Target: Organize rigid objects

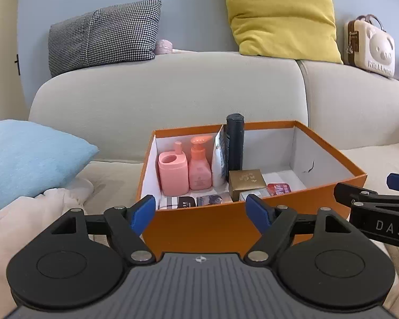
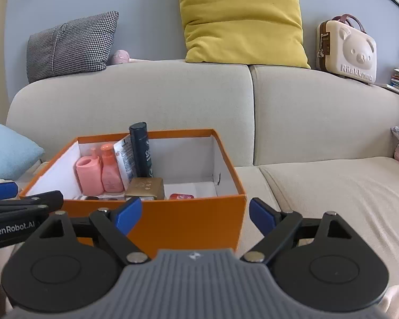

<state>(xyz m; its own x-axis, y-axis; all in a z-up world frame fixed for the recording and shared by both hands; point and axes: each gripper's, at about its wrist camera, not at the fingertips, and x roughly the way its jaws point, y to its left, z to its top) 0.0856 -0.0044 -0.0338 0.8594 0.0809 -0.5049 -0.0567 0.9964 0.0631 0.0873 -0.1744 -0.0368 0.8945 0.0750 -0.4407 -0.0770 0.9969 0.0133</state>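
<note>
As grippers gape, box packed.

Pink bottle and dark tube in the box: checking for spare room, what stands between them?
A white packet stands between the pink bottle and the dark tube, leaning against the tube; both wrist views show it.
</note>
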